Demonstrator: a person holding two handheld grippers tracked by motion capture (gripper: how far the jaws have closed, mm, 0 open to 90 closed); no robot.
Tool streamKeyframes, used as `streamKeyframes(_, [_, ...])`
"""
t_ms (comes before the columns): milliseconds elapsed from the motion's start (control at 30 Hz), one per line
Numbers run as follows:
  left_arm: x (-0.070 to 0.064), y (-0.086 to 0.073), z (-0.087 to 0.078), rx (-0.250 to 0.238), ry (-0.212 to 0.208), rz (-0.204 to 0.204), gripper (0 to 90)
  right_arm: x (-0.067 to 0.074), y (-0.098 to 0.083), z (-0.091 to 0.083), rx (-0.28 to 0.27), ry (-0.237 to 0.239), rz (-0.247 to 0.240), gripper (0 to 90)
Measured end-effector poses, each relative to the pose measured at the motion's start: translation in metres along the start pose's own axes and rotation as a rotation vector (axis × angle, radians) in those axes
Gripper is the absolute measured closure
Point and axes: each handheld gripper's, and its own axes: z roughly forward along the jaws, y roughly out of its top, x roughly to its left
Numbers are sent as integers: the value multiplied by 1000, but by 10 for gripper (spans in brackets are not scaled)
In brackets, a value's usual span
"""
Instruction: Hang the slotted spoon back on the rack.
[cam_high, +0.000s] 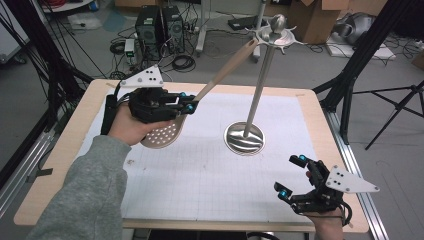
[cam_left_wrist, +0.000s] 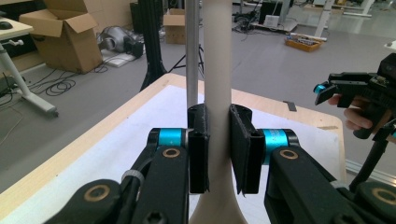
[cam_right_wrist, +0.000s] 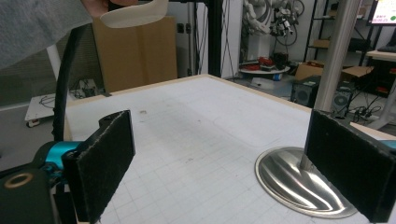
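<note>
A beige skimmer spoon with a perforated bowl and a long handle hangs tilted above the table. Its handle tip is up by the hook ring of a steel utensil stand. My left gripper is shut on the handle just above the bowl; in the left gripper view both pads press the handle, with the stand's pole behind. My right gripper stands open near the front right corner, nothing between its jaws. Past it are the stand's base and the spoon bowl.
The stand's round steel base sits mid-table on a white gridded mat over a wooden tabletop. Black frame posts, computer towers, cables and cardboard boxes surround the table on the floor.
</note>
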Motion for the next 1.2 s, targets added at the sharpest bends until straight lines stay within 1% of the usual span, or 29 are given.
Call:
streamKeyframes(100, [0, 0, -1, 0, 0, 2, 778, 0, 0, 0, -1, -1, 3, 74])
streamKeyframes(267, [1, -2, -1, 0, 0, -5, 778, 0, 0, -1, -1, -1, 2, 74])
streamKeyframes(400, [2, -5, 0, 1, 0, -17, 779, 0, 0, 0, 1, -3, 0, 74])
streamKeyframes(633, [2, -5, 1, 4, -5, -11, 779, 0, 0, 0, 3, 2, 7, 74])
streamKeyframes(800, [2, -6, 2, 4, 4, -10, 779, 0, 0, -1, 2, -2, 5, 74])
streamKeyframes(967, [1, -7, 2, 0, 1, -11, 779, 0, 0, -1, -1, -1, -1, 74])
streamKeyframes(1000, [2, -7, 2, 3, 2, -5, 778, 0, 0, -1, -1, -2, 0, 74])
streamKeyframes(1200, [1, -7, 1, 0, 5, -8, 778, 0, -1, 0, 3, 0, 4, 74])
